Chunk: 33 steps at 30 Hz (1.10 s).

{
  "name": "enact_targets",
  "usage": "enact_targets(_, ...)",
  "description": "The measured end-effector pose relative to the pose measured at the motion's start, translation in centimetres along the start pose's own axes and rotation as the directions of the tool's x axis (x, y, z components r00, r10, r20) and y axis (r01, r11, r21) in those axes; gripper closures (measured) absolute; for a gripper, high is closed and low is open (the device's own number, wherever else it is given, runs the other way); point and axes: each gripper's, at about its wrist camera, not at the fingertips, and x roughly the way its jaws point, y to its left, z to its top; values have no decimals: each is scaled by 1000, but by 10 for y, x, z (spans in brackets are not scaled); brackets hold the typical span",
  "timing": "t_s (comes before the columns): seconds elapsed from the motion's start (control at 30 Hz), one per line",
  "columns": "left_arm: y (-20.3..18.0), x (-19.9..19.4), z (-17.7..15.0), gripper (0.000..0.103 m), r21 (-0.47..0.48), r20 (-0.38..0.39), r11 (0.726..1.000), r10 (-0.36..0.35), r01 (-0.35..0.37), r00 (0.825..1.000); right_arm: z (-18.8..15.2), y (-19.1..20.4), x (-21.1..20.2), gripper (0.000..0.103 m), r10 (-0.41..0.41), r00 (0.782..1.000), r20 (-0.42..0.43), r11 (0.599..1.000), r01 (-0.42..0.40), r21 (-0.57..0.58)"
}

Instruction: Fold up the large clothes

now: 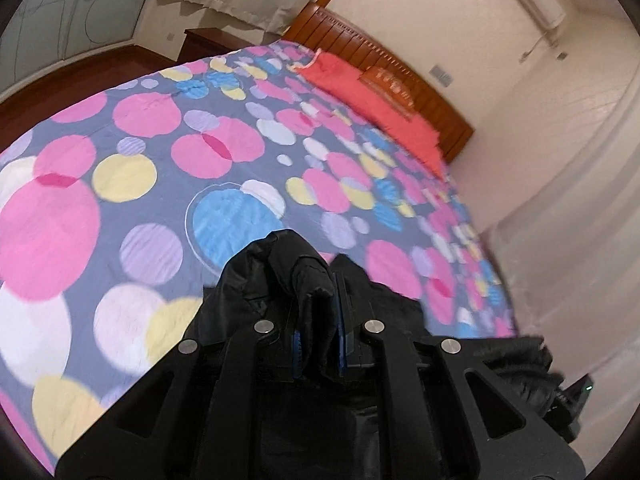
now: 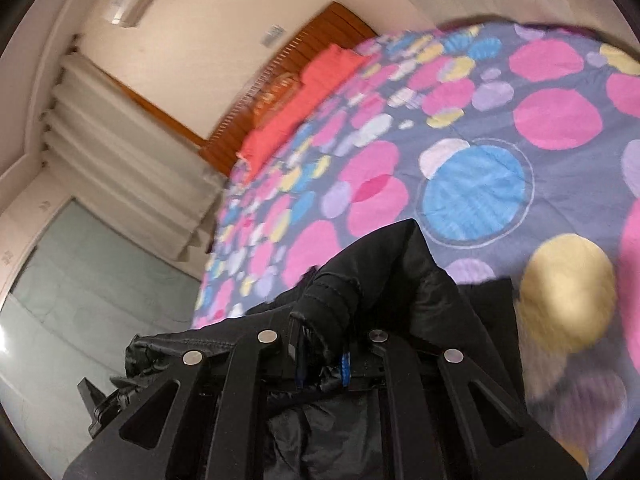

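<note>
A black padded jacket (image 1: 276,276) hangs from both grippers above the bed. My left gripper (image 1: 320,320) is shut on a bunched fold of the jacket, with black fabric pressed between its blue pads. My right gripper (image 2: 322,344) is shut on another fold of the same jacket (image 2: 400,280). The rest of the jacket drapes below and beside both grippers and is mostly hidden by the gripper bodies. In the left wrist view, the other gripper's tip shows at the lower right (image 1: 576,392); in the right wrist view, the other gripper's tip shows at the lower left (image 2: 96,404).
A bed with a grey cover printed with pink, blue and yellow circles (image 1: 160,152) fills both views (image 2: 520,120). Red pillows (image 1: 360,80) lie against a wooden headboard (image 1: 400,68). Cream curtains (image 2: 132,152) and a glass panel (image 2: 88,280) flank the bed.
</note>
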Motion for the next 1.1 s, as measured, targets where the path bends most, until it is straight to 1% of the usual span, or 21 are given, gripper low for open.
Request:
enact_targets(0.1, 5, 43, 7, 91, 32, -21, 997, 72, -72, 997, 11, -12, 40, 91, -60, 997, -37, 998, 61, 4)
enact_targets(0.17, 10, 65, 9, 91, 39, -39, 994, 103, -101, 994, 14, -21, 68, 91, -104, 993, -64, 995, 104, -3)
enact_targets(0.27, 21, 103, 9, 91, 51, -71, 987, 154, -150, 986, 15, -31, 97, 91, -138, 986, -91, 990, 137, -10)
enact_targets(0.33, 26, 118, 5, 91, 67, -80, 983, 177, -172, 981, 12, -35, 111, 91, -158, 982, -106, 987, 157, -22)
enact_targets(0.43, 30, 135, -3, 90, 102, -90, 974, 210, -200, 974, 8, -42, 125, 87, -175, 978, -117, 985, 174, -22)
enact_targets(0.5, 31, 142, -4, 86, 113, -95, 972, 218, -207, 971, 8, -44, 128, 81, -166, 978, -127, 986, 165, -11)
enact_targets(0.53, 32, 143, -4, 85, 107, -94, 974, 208, -198, 974, 10, -44, 127, 79, -158, 979, -133, 987, 159, -3)
enact_targets(0.57, 34, 140, -2, 76, 92, -100, 982, 177, -168, 979, 11, -43, 125, 76, -150, 979, -139, 988, 152, 4)
enact_targets(0.6, 34, 138, 0, 72, 82, -107, 986, 153, -145, 982, 13, -42, 122, 74, -137, 980, -147, 990, 140, 14)
enact_targets(0.63, 35, 134, 3, 58, 68, -113, 991, 119, -112, 986, 15, -42, 117, 69, -117, 981, -153, 992, 122, 25)
enact_targets(0.67, 36, 126, 6, 43, 52, -109, 995, 86, -81, 990, 17, -41, 115, 62, -103, 983, -155, 993, 110, 35)
enact_targets(0.7, 37, 118, 9, 39, 38, -93, 998, 59, -56, 994, 19, -41, 108, 58, -73, 985, -155, 995, 82, 49)
enact_targets(0.73, 37, 112, 12, 34, 28, -80, 999, 42, -40, 996, 21, -40, 103, 44, -48, 987, -153, 997, 58, 59)
enact_targets(0.77, 40, 101, 16, 32, 11, -59, 1000, 20, -19, 998, 23, -37, 93, 33, -24, 990, -138, 997, 34, 67)
enact_targets(0.83, 42, 83, 22, 31, -12, -21, 1000, 10, -11, 1000, 24, -31, 79, 33, -15, 995, -100, 998, 21, 63)
enact_targets(0.9, 43, 66, 24, 31, -31, 10, 999, 18, -18, 1000, 21, -20, 67, 33, -3, 997, -81, 999, 6, 35)
enact_targets(0.93, 42, 60, 23, 31, -30, 17, 999, 23, -23, 1000, 16, -9, 62, 33, -26, 998, -61, 1000, 26, -8)
enact_targets(1.0, 30, 54, 15, 31, 12, 20, 998, 55, -55, 998, 4, 13, 64, 35, -88, 995, -51, 991, 82, -106)
enact_targets(1.07, 13, 55, 1, 33, 82, 15, 994, 75, -76, 997, -12, 39, 76, 40, -142, 988, -56, 970, 128, -206)
enact_targets(1.1, -2, 59, -10, 34, 140, 6, 986, 96, -96, 995, -21, 51, 84, 43, -164, 984, -64, 957, 143, -254)
